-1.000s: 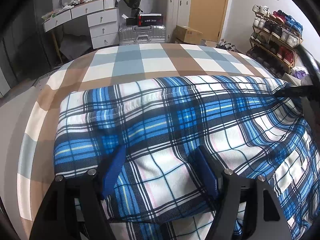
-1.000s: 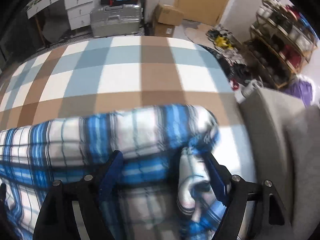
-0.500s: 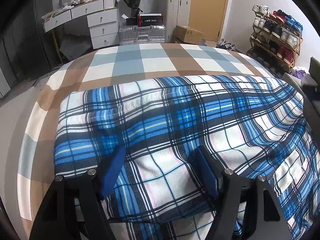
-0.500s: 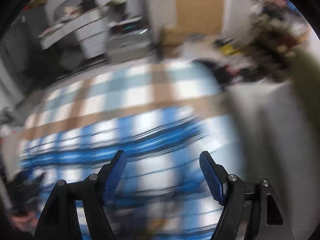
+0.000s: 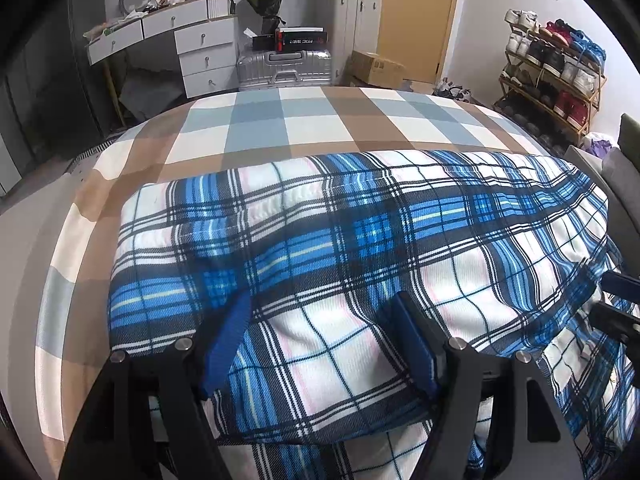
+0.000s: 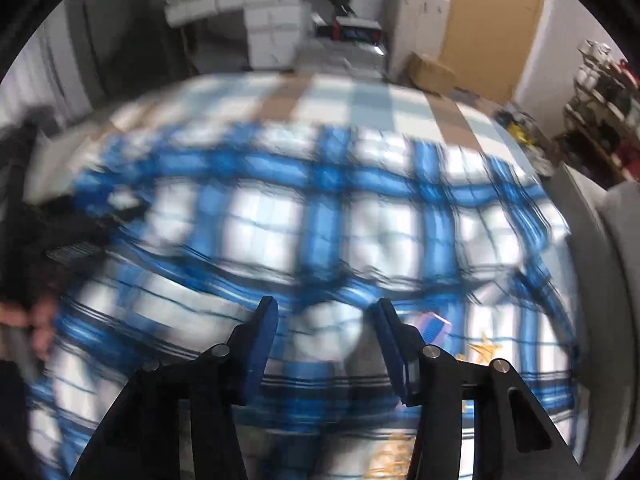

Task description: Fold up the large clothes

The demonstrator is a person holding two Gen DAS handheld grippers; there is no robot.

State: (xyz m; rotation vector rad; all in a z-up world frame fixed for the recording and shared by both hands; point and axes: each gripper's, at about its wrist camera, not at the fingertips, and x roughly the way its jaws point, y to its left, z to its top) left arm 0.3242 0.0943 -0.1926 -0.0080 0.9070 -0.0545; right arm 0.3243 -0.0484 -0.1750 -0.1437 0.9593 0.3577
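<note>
A large blue, white and black plaid garment point(image 5: 360, 240) lies folded over on a bed with a brown, blue and white checked cover point(image 5: 304, 120). My left gripper point(image 5: 324, 328) is open, its blue pads resting on the garment's near fold with cloth bulging between them. My right gripper point(image 6: 326, 320) is open above the garment point(image 6: 320, 208); this view is blurred by motion. Part of the right gripper shows at the right edge of the left wrist view point(image 5: 616, 308).
Beyond the bed stand a white drawer desk point(image 5: 192, 48), a silver suitcase point(image 5: 284, 66), a cardboard box point(image 5: 378, 68) and a wooden door point(image 5: 420, 16). A shoe rack point(image 5: 556, 76) is at the right. A grey cushion point(image 5: 624, 168) borders the bed's right side.
My right gripper let go of the garment's far right corner, swung back toward me and narrowed its jaws. It now shows at the right edge of the left view. My left gripper stayed still.
</note>
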